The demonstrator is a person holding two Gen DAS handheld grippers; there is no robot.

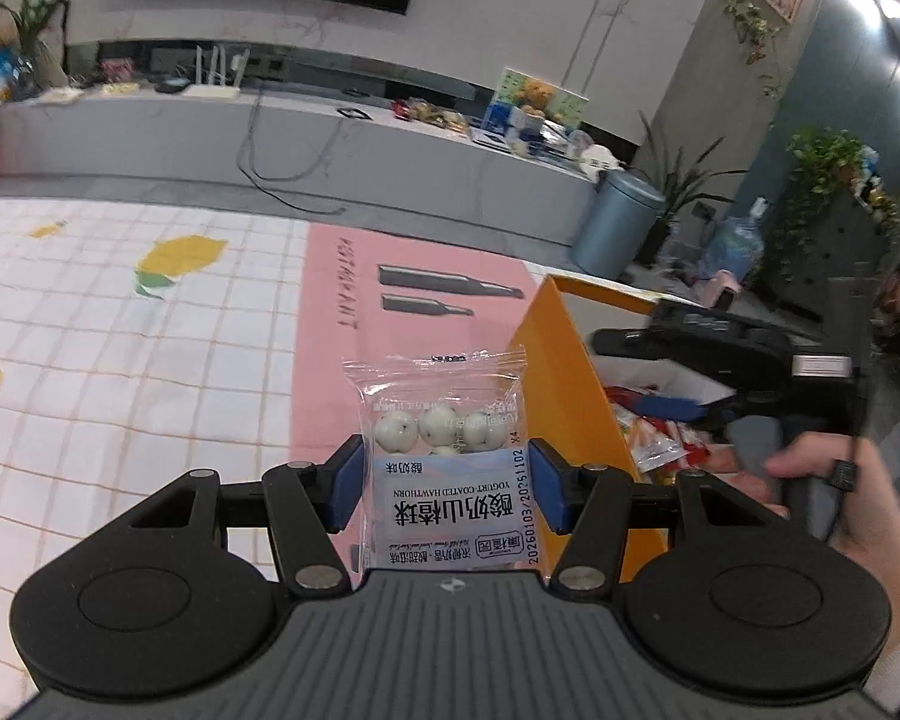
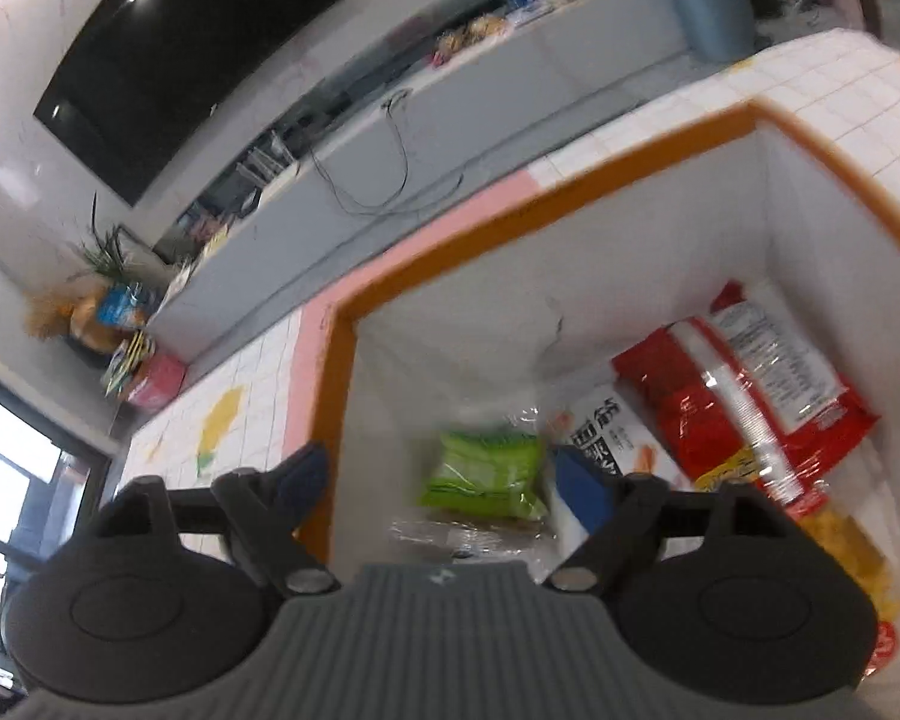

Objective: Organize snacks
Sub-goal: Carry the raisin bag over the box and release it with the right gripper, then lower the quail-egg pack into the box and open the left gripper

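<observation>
Clamping a clear hawthorn pack (image 1: 447, 468) between the blue pads of my left fingers (image 1: 447, 480), I hold it upright above the bench (image 1: 120, 360), over the pink strip (image 1: 402, 312) of the checked cloth. White coated balls show through its upper half, and the printed label faces me upside down. Just to its right stands the box (image 1: 555, 372), orange outside and white inside, near the bench's right edge. My right hand (image 1: 834, 480) holds the other tool over the box. My right fingers (image 2: 444, 480) stand apart with nothing between them, pointing down into the box. Inside lie a green packet (image 2: 486, 474), a white pack (image 2: 615, 426) beside it, and a red bag (image 2: 750, 384) against the far right corner. The right view is blurred.
</observation>
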